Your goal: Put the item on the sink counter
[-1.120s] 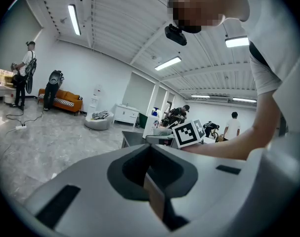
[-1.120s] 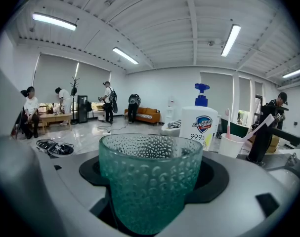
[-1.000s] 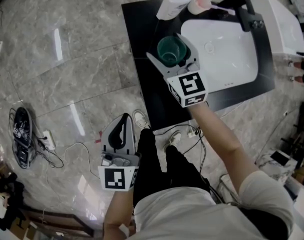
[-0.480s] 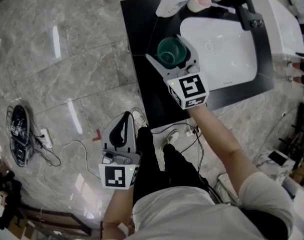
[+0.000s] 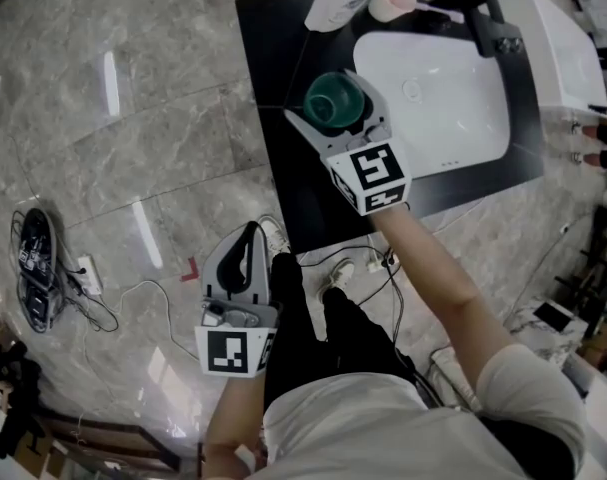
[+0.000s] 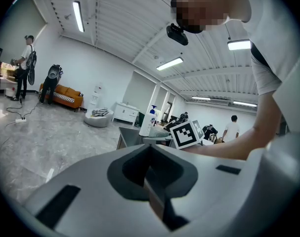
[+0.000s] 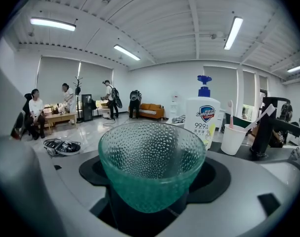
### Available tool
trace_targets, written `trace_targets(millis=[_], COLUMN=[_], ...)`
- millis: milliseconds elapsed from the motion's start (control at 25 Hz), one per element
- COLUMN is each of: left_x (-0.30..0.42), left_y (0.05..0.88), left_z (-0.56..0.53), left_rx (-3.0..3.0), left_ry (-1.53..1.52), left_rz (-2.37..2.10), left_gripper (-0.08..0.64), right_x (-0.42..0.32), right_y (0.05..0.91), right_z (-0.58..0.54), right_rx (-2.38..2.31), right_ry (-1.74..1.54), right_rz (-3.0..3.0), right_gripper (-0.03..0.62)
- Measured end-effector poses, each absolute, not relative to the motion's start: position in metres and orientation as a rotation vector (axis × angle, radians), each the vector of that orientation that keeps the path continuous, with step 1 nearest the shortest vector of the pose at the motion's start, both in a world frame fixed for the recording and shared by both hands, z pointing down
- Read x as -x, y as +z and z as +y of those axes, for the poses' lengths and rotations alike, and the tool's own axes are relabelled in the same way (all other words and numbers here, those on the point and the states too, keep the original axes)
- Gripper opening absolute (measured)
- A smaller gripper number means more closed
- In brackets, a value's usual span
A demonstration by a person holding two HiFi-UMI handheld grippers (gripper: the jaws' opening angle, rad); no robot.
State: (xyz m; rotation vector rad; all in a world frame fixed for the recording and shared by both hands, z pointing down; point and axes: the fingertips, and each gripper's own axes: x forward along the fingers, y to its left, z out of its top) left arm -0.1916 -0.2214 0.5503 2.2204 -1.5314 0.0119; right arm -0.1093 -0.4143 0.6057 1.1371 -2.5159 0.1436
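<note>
A green dimpled glass cup (image 7: pixel 152 164) stands upright between the jaws of my right gripper (image 5: pixel 335 108), which is shut on it. In the head view the cup (image 5: pixel 330 101) hangs over the left part of the black sink counter (image 5: pixel 273 78), beside the white basin (image 5: pixel 453 98). My left gripper (image 5: pixel 243 268) is held low over the floor near the person's legs, shut with nothing between its jaws. The left gripper view shows its jaws closed together (image 6: pixel 152 181).
A white soap pump bottle (image 7: pixel 203 113) and a white cup with toothbrushes (image 7: pixel 235 138) stand at the counter's far end. A black tap (image 5: pixel 493 23) is by the basin. Cables and a power strip (image 5: pixel 93 283) lie on the marble floor. People stand in the background.
My right gripper has moved the green cup slightly left and farther over the counter. The left gripper has stayed in place.
</note>
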Motion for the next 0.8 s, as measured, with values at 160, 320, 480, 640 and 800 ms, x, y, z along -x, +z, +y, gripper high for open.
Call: trace_targets(millis=[160, 320, 480, 640, 800], left_x=[0.190, 0.191, 0.190, 0.190, 0.186], left_y=[0.550, 0.552, 0.552, 0.553, 0.550], left_z=[-0.219, -0.217, -0.216, -0.207, -0.203], left_rx=[-2.223, -2.221, -2.229, -2.216, -2.224], left_ry=[0.009, 0.009, 0.006, 0.012, 0.000], left_rz=[-1.536, -1.538, -1.552, -1.562, -1.570], left_gripper=[0.002, 0.002, 0.002, 0.002, 0.002], right_x=[0.109, 0.106, 0.102, 0.101, 0.094], right_y=[0.605, 0.598, 0.596, 0.596, 0.592], right_z=[-0.413, -0.412, -0.411, -0.404, -0.398], right_rx=[-1.131, -1.145, -1.155, -1.154, -1.170], right_ry=[0.154, 0.156, 0.165, 0.167, 0.179], right_rz=[-2.519, -2.526, -2.538, -2.542, -2.532], right_gripper=[0.414, 0.414, 0.414, 0.414, 0.414])
